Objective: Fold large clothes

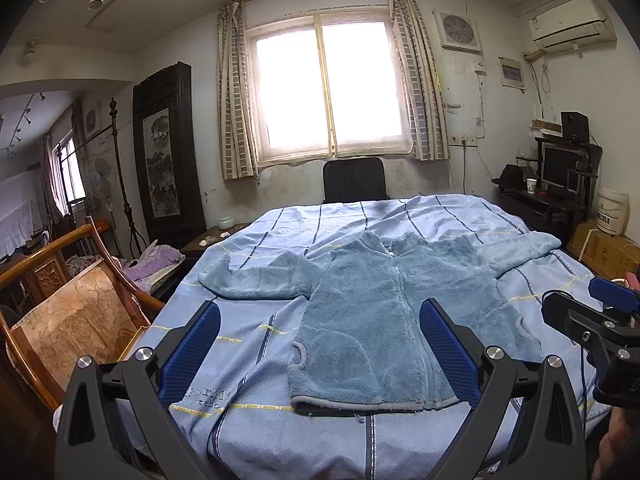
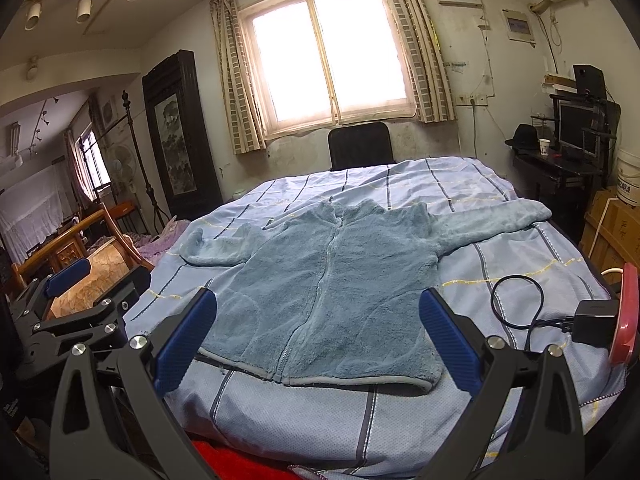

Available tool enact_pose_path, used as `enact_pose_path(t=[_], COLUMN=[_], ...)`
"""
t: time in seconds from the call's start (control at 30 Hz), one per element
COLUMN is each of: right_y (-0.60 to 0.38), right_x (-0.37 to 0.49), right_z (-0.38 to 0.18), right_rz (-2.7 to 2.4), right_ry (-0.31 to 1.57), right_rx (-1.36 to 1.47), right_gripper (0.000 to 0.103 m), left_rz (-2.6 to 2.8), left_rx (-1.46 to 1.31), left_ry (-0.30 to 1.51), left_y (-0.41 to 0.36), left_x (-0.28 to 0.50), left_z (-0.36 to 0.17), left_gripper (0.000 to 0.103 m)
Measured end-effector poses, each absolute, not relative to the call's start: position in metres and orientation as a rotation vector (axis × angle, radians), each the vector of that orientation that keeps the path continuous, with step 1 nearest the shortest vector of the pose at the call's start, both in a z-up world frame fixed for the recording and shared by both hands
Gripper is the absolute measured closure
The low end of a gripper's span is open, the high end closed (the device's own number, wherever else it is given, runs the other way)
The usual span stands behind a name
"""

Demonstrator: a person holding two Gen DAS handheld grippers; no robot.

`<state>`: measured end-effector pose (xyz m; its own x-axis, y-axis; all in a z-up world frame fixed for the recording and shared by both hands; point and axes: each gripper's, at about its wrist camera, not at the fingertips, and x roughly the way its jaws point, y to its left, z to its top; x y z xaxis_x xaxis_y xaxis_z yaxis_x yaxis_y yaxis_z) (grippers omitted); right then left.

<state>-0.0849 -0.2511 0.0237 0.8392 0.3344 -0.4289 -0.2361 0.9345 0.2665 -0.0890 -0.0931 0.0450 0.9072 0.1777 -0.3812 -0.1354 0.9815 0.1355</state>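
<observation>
Fleecy blue fabric covers the middle of the bed: a zip-front jacket (image 2: 332, 280) lies face up on the pale blue striped bedspread (image 2: 460, 184), zipper closed, both sleeves spread out to the sides, its grey-trimmed hem nearest the person. Above that hem the left gripper (image 1: 320, 344) hangs with its blue-padded fingers wide apart, holding nothing, and the right gripper (image 2: 318, 336) does the same, jaws spread and clear of the cloth. A black charger with a looped cable (image 2: 592, 320) rests on the bedspread to the right of the jacket (just beside something red I cannot make out). A wooden chair (image 1: 76, 312) stands at the bed's left side.
</observation>
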Motion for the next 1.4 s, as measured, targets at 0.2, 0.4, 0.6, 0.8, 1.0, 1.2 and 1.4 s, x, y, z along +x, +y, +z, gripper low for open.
enact_pose_path(t=[0.2,0.4,0.6,0.8,1.0,1.2,1.4], right_y=[-0.250,-0.251,-0.254,-0.265,-0.283,-0.292,-0.290], right_x=[-0.083,-0.077,-0.068,-0.050,-0.019,0.006,0.041], right_z=[0.023,0.020,0.014,0.000,-0.025,-0.045,-0.058], right_rz=[0.296,0.293,0.297,0.281,0.259,0.220,0.250], right_ry=[0.484,0.490,0.502,0.539,0.617,0.738,0.865], right_rx=[0.201,0.173,0.214,0.237,0.302,0.261,0.255], right_gripper=[0.004,0.004,0.004,0.004,0.004,0.004,0.004], left_rz=[0.151,0.146,0.138,0.130,0.134,0.122,0.046], left_rx=[0.111,0.108,0.111,0.078,0.092,0.120,0.133], left_ry=[0.423,0.441,0.474,0.563,0.639,0.703,0.811], left_y=[-0.084,-0.075,-0.066,-0.050,-0.046,-0.048,-0.048], left_x=[-0.084,-0.078,-0.066,-0.041,-0.013,0.016,0.055], left_z=[0.036,0.028,0.017,-0.003,-0.027,-0.051,-0.071], left_gripper=[0.003,0.003,0.003,0.003,0.003,0.003,0.003])
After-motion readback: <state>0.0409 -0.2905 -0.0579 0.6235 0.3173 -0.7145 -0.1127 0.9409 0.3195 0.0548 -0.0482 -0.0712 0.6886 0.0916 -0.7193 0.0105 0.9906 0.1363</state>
